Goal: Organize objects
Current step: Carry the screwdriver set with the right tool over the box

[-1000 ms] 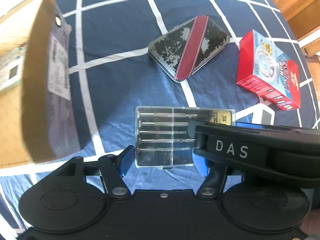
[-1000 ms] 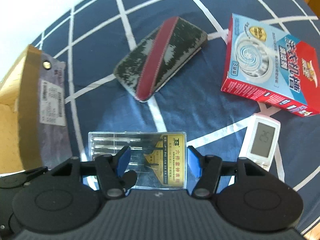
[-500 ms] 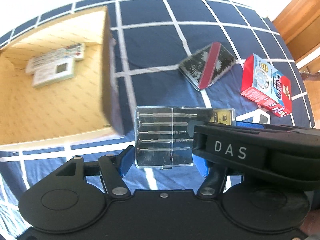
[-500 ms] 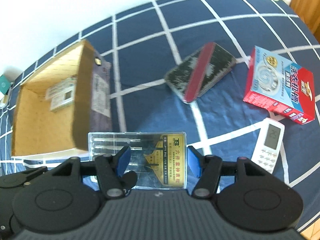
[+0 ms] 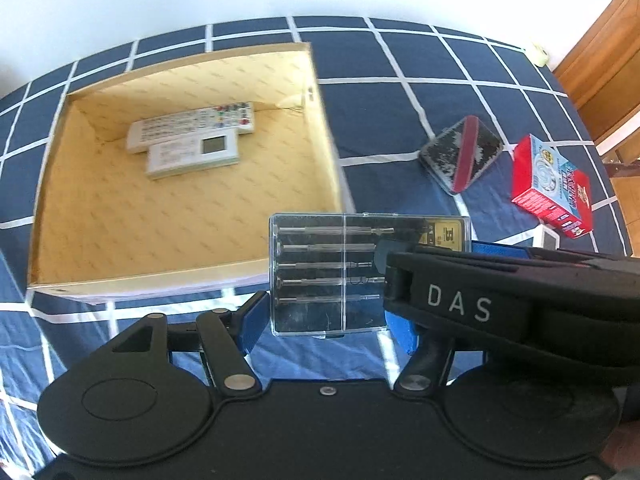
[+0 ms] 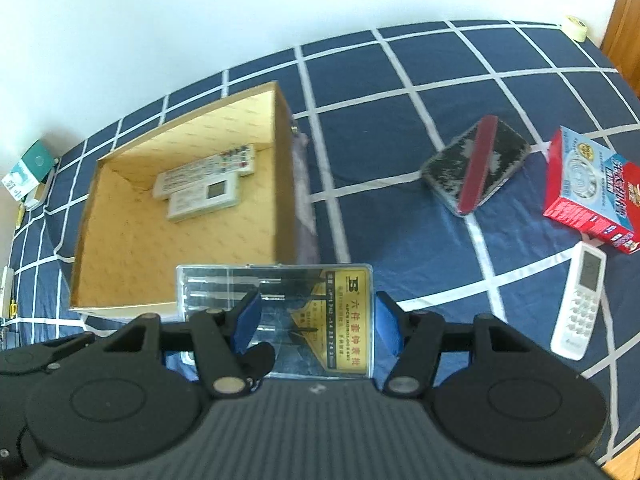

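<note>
Both grippers (image 5: 326, 320) (image 6: 316, 322) clamp screwdriver case (image 5: 328, 276); box (image 5: 44, 200) nearby.

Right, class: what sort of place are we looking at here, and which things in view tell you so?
Probably a bedroom at home: a checked blue bedsheet covers the surface, a wooden door stands beside it, and remotes lie in a cardboard box.

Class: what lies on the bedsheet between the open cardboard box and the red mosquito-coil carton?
In the right wrist view, a mottled grey pouch with a red stripe lies between the open cardboard box and the red mosquito-coil carton.
</note>
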The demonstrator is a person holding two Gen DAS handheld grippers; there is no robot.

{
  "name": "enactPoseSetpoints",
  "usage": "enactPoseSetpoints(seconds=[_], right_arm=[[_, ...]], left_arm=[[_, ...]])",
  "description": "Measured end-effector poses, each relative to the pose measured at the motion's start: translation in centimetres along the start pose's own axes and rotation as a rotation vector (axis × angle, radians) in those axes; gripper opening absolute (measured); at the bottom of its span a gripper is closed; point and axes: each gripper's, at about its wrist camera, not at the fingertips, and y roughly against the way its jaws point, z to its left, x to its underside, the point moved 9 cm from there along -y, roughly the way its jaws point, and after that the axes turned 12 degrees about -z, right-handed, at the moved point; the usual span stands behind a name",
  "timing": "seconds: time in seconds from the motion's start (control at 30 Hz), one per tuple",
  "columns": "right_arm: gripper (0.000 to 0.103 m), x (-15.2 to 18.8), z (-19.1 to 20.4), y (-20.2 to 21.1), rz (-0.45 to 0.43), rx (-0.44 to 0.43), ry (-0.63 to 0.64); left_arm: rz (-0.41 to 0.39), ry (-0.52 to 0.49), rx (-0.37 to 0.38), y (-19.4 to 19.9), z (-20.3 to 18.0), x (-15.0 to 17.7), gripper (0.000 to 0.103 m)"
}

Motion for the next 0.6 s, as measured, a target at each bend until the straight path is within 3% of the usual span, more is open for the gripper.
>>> enactPoseSetpoints(seconds=[0.6], right_arm=[[0.061,-1.3,10.2,-2.1,-0.011,-0.036,0.091]], left_arm=[[-0.037,0.086,-0.032,1.3,9.2,-1.9,0.062]])
